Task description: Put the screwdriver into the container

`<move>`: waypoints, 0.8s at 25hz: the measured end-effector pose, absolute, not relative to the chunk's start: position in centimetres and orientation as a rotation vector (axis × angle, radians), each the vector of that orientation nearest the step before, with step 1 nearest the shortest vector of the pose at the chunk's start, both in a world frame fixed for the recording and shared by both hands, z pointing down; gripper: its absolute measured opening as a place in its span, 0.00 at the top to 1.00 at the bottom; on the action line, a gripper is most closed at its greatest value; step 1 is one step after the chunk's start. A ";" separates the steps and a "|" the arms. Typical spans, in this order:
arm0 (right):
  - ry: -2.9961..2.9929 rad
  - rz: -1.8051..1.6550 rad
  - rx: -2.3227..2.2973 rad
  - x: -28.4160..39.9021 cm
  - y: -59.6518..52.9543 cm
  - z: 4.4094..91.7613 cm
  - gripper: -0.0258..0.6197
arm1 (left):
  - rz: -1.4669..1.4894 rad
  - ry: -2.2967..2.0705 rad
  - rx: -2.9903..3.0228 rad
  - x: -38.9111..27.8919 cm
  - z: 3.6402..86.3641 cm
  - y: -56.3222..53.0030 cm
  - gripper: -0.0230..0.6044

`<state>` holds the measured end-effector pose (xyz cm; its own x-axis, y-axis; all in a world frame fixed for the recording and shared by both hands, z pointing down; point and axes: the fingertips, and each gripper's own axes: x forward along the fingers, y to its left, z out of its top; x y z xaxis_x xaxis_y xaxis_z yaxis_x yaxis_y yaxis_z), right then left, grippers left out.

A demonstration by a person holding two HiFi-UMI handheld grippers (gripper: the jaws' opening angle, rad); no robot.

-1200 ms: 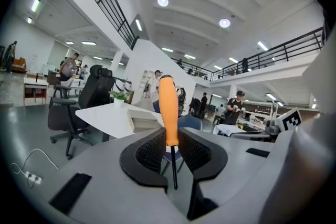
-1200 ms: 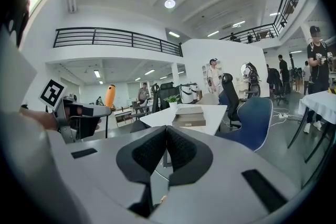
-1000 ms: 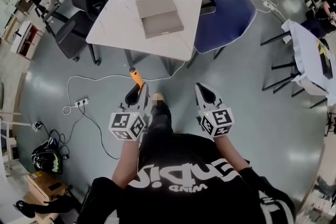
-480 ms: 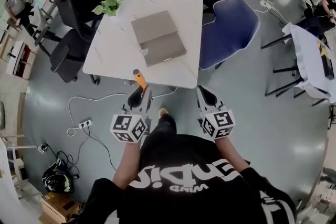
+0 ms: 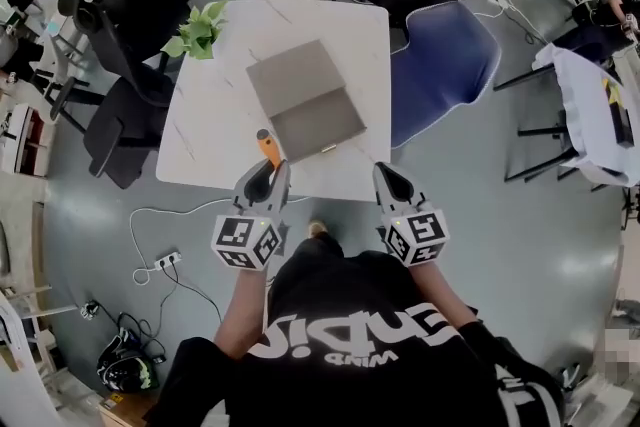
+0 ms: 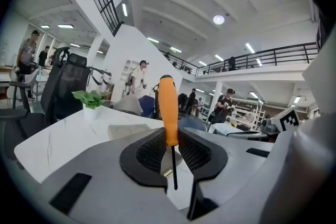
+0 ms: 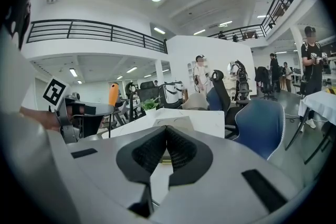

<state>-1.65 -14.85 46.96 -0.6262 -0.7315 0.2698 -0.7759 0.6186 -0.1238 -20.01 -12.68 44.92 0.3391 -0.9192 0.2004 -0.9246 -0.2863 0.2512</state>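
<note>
A: Where's the orange-handled metal screwdriver [image 6: 167,113]?

B: Pinched in my left hand-held gripper [image 5: 262,179], mid-frame. My right hand-held gripper [image 5: 391,183] is closed, empty. If I tilt, it could slip before the flat grey container [image 5: 305,102].

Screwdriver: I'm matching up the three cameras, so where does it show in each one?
Head view: screwdriver just left of centre, sticking out of the left gripper.
Left gripper view: screwdriver dead centre, upright between the jaws.
Right gripper view: screwdriver left of centre, small.
Shared landmark: the potted plant.
</note>
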 end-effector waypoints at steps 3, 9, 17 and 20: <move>-2.642 0.346 1.271 -2.2 -16.3 46.8 0.94 | 0.034 -1.617 2.303 -20.6 44.9 -14.8 0.83; -2.624 0.375 1.300 -2.3 -19.1 47.2 0.94 | 0.052 -1.577 2.317 -20.7 45.2 -18.0 0.83; -2.625 0.377 1.296 -1.0 -22.8 47.1 0.94 | 0.145 -1.563 2.302 -19.7 47.3 -21.9 0.83; -2.640 0.369 1.292 -0.8 -24.0 46.6 0.94 | 0.178 -1.555 2.295 -19.4 48.2 -23.0 0.83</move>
<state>-0.78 -23.96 46.58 -0.6064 -0.7490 0.2670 -0.7935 0.5917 -0.1425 -19.38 -22.96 48.20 0.3858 -0.8721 0.3011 -0.9175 -0.3285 0.2243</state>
